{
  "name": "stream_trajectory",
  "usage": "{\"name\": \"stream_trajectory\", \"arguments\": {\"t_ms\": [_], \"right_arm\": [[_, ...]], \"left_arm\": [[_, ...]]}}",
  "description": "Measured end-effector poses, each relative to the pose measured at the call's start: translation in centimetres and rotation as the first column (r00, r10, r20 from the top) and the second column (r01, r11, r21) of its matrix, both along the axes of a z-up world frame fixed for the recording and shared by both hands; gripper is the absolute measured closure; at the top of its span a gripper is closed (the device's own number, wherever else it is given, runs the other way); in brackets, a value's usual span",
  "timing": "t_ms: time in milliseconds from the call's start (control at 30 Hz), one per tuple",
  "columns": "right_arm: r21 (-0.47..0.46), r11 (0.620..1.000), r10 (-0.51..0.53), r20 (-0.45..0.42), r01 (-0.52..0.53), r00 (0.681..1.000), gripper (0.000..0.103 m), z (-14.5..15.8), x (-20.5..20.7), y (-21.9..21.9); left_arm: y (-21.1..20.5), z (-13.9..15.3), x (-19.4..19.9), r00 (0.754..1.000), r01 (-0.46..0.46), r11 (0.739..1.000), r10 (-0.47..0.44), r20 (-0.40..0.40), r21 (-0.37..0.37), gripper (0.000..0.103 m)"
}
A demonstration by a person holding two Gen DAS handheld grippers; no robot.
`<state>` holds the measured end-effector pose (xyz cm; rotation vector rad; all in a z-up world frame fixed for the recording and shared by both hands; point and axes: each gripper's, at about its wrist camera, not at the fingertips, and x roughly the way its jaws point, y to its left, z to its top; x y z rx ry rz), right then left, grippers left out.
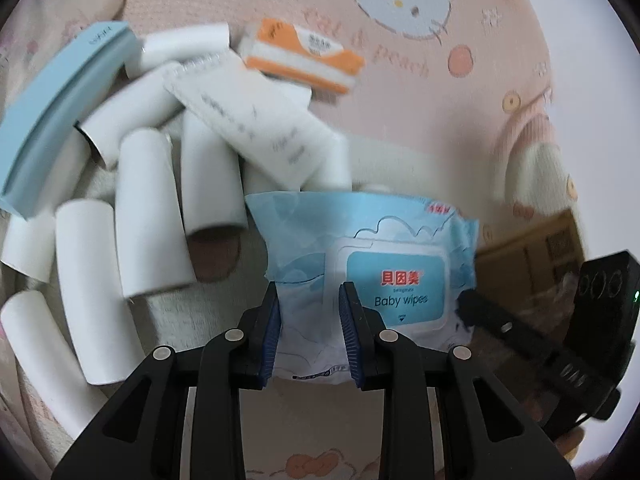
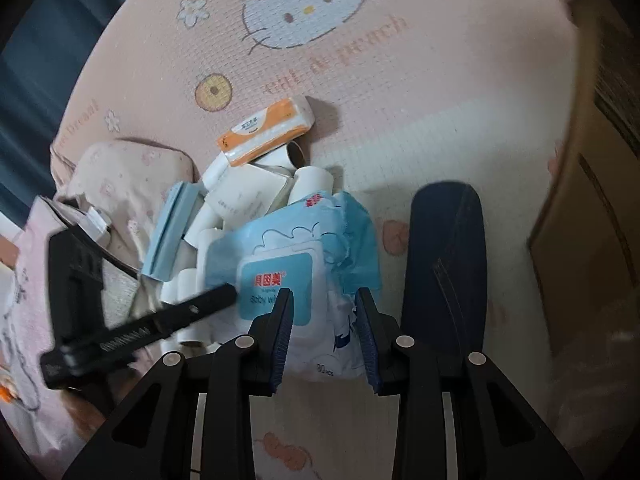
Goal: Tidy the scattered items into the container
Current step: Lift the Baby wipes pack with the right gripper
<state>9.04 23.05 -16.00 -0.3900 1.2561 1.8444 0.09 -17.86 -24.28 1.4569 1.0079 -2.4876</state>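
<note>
A blue pack of baby wipes is held between both grippers. My left gripper is shut on its left part. My right gripper is shut on its other end. Behind it lies a pile of several white cardboard tubes, a white box, a light blue box and an orange tissue pack, all on a pink cartoon mat. The pile also shows in the right wrist view. A brown cardboard box stands at the right.
A dark blue slipper-like object lies right of the wipes. A pale pink cushion sits left of the pile. The left gripper's body crosses the right wrist view at the left. The right gripper's body shows at right.
</note>
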Motion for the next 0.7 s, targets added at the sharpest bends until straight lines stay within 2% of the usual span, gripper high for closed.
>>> {"name": "stream_trajectory", "arguments": {"t_ms": [67, 333, 400, 533, 700], "right_arm": [[-0.009, 1.000, 0.002, -0.024, -0.003, 1.000, 0.073, -0.4, 0.4, -0.2], [-0.010, 1.000, -0.011, 0.004, 0.011, 1.000, 0.073, -0.6, 0.3, 0.3], [-0.010, 1.000, -0.016, 0.034, 0.016, 0.999, 0.073, -0.6, 0.1, 0.6], [-0.009, 1.000, -0.014, 0.068, 0.015, 0.998, 0.073, -0.9, -0.4, 0.9], [-0.025, 0.999, -0.022, 0.040, 0.023, 0.999, 0.073, -1.6, -0.3, 1.0]], "left_arm": [[0.1, -0.6, 0.1, 1.000, -0.002, 1.000, 0.002, 0.015, 0.011, 0.072], [-0.4, -1.4, 0.4, 1.000, -0.019, 0.998, 0.020, -0.010, 0.054, 0.072], [-0.4, -1.6, 0.4, 1.000, -0.008, 0.998, 0.010, -0.026, 0.064, 0.069], [-0.9, -1.9, 0.4, 0.999, -0.016, 0.995, 0.020, -0.040, 0.095, 0.052], [-0.7, -2.1, 0.1, 0.999, 0.004, 0.998, -0.001, -0.045, 0.069, 0.046]]}}
